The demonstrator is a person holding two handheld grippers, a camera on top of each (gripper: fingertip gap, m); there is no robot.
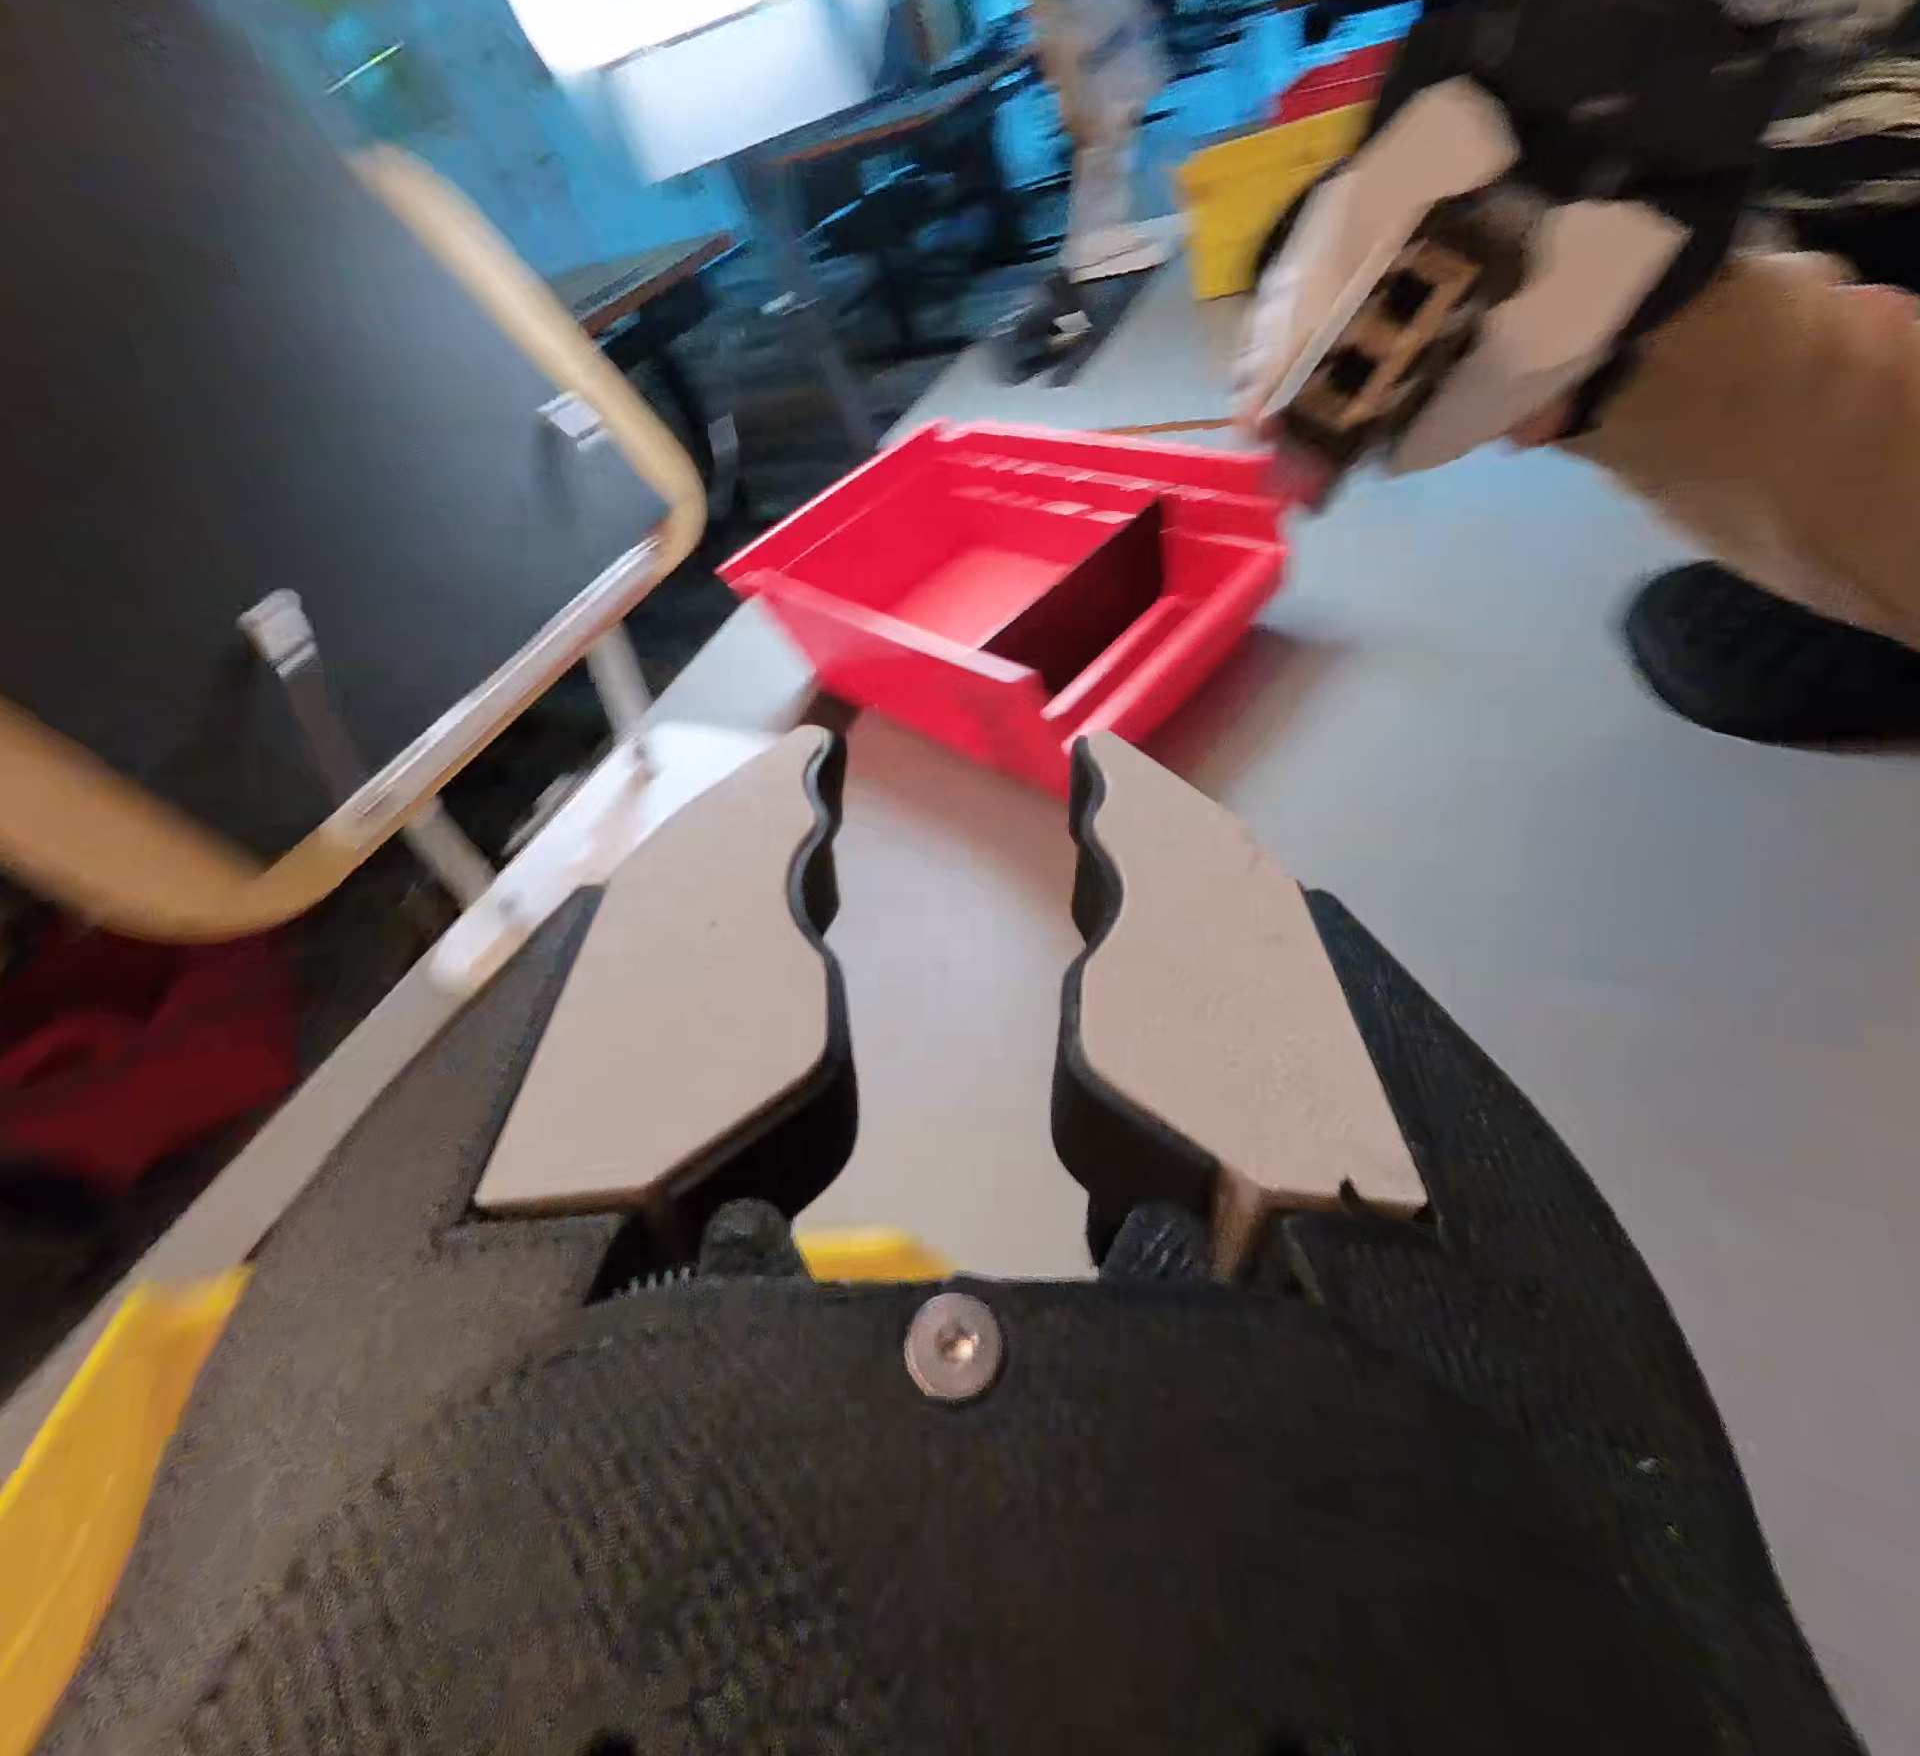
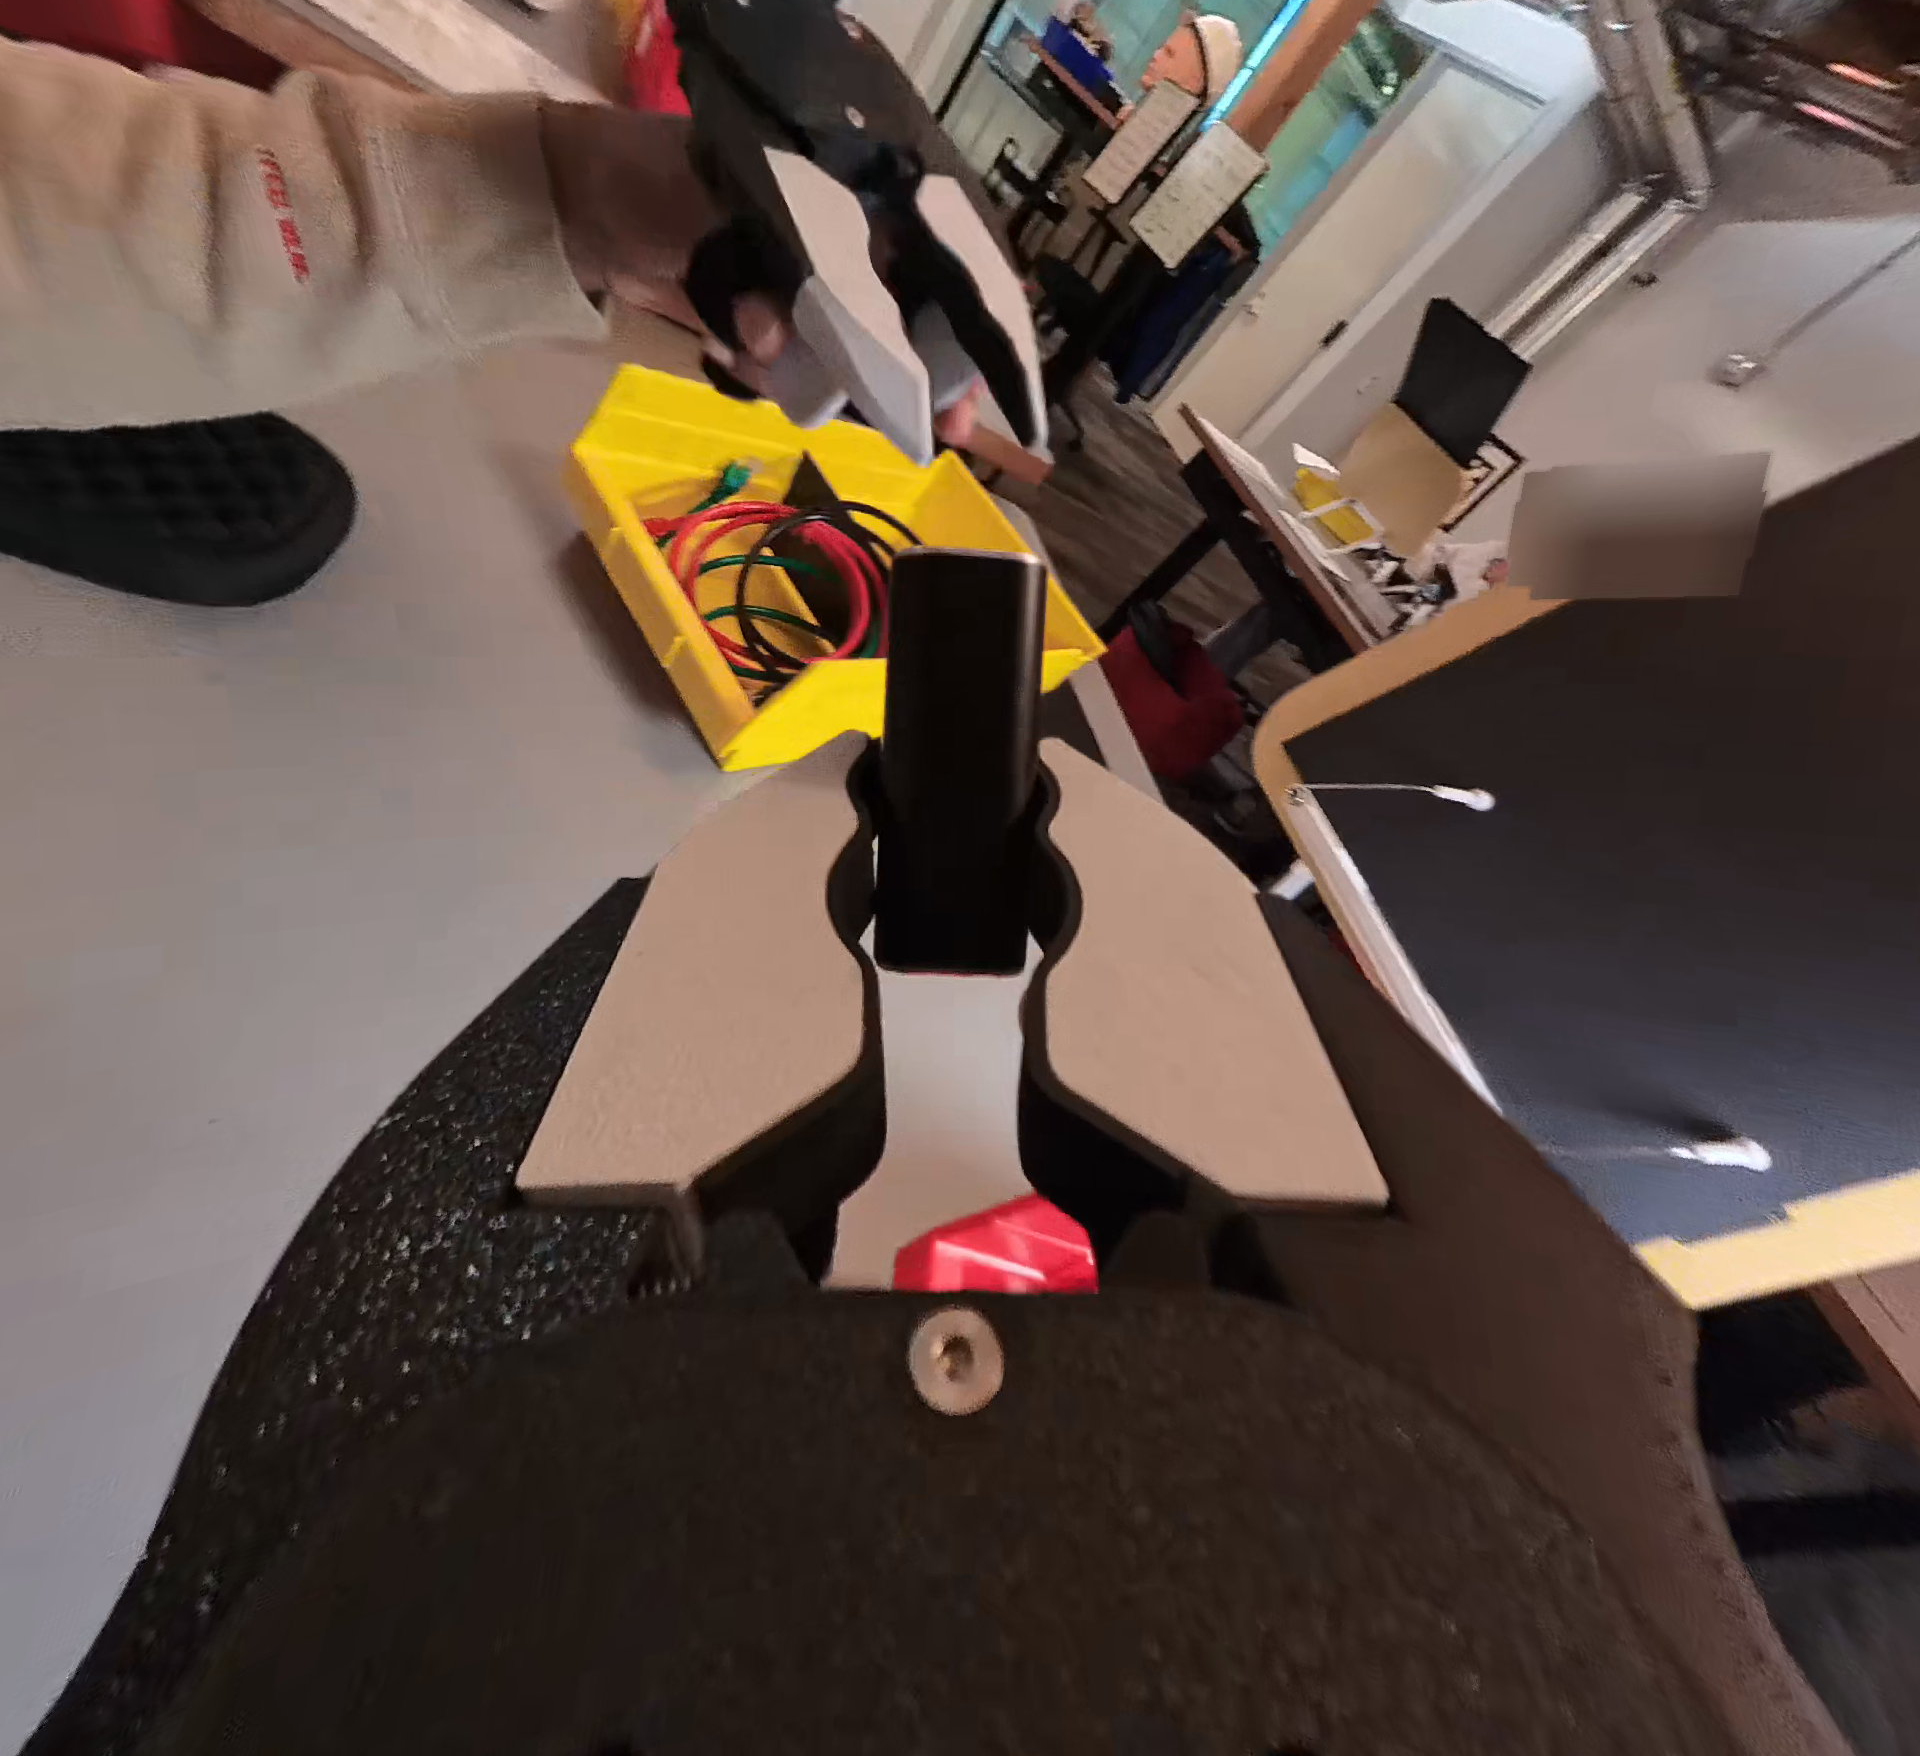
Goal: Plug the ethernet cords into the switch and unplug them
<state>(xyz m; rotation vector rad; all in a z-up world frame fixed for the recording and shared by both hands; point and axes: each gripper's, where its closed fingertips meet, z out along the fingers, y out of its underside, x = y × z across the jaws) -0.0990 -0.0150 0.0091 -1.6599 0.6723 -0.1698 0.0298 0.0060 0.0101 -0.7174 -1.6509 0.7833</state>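
— How far along?
— Barely begun. The right gripper clamps the switch above the tabletop.
— Cords?
— The ethernet cords lie coiled in the far yellow bin; the left gripper gapes empty.

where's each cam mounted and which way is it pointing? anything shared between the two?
Left wrist view: on the left gripper, open, looking along the grey table at an empty red bin; a sleeve shows behind the far gripper.
Right wrist view: on the right gripper, shut on the black switch, facing a yellow bin of coiled cords; a beige sleeve shows.
Shared: the table, and each view shows the other gripper; the switch shows its ports in the left view.
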